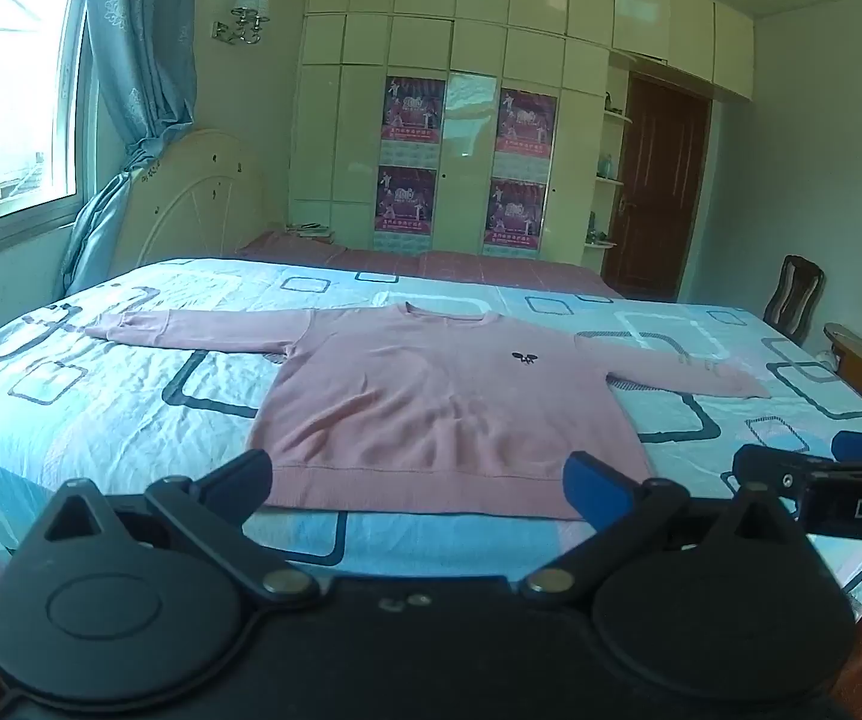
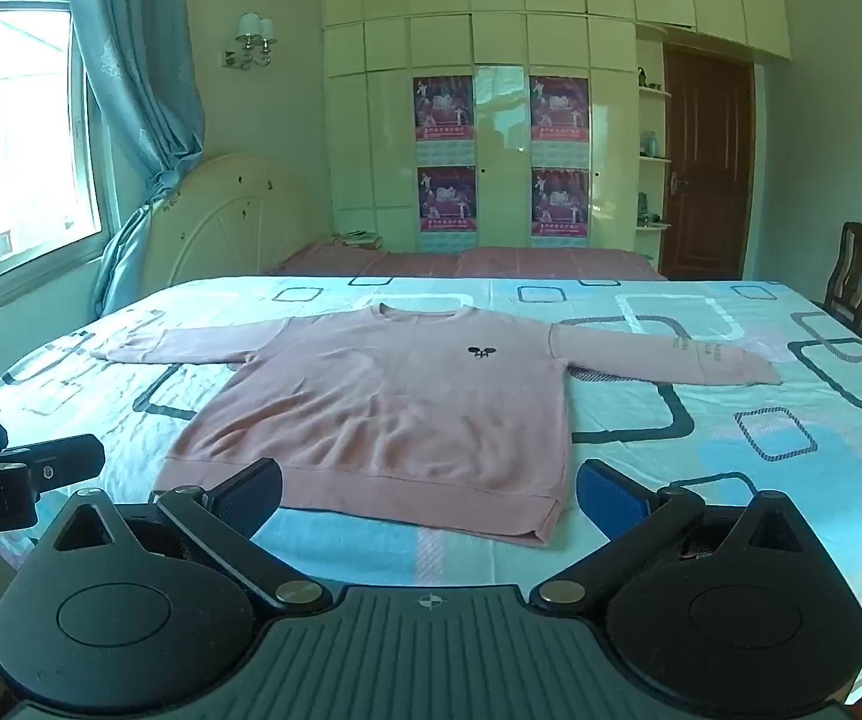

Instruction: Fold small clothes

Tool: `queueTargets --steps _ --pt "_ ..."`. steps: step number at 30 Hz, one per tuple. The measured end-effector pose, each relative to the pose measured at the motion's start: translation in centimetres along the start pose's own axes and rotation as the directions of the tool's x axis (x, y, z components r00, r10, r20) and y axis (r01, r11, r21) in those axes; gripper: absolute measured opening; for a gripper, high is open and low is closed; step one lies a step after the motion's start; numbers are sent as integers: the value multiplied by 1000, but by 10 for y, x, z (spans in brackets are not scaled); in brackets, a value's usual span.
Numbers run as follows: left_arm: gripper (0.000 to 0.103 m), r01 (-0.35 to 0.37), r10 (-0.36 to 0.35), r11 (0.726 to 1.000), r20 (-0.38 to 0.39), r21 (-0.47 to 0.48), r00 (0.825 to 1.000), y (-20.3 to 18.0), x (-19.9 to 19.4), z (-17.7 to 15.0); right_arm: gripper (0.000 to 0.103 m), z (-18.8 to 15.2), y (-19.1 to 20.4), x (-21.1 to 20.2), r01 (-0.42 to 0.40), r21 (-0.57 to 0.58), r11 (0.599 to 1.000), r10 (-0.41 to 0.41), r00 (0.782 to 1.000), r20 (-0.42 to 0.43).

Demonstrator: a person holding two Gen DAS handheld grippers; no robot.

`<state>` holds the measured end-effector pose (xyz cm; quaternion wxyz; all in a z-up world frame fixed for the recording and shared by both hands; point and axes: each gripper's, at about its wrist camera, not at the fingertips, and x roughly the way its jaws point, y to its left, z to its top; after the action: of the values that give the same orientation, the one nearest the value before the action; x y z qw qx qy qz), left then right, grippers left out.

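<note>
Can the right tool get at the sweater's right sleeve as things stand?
Probably yes: the right tool is open and empty, the pink sweater lies flat on the bed, and nothing covers its right sleeve.

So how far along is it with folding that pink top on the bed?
Barely begun. Done: the pink sweater lies spread flat, front up, on the bed, both sleeves stretched out to the sides. In hand: nothing; the left claw and the right claw are both open and empty, poised near the hem. Left: every fold, sleeves and body alike.
</note>
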<state>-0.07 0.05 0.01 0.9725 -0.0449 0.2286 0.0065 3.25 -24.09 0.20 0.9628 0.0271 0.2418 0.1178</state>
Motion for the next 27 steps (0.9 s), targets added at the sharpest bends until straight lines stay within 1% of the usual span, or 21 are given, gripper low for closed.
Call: queueTargets --steps 4,9,12,27 --pt "103 -2 2 1000 -9 4 1000 1 1 0 103 -1 1 -1 0 3 1000 0 1000 1" --pt "103 -11 11 1000 -9 17 1000 -5 3 1 103 4 -8 -3 2 13 1000 -2 1000 -4" --pt "103 -14 14 1000 -8 21 1000 -6 4 3 103 0 -13 3 -2 21 1000 2 1000 -5" --pt "103 -31 31 999 -4 31 1000 -10 1 3 103 3 -14 3 -9 34 999 9 1000 -7"
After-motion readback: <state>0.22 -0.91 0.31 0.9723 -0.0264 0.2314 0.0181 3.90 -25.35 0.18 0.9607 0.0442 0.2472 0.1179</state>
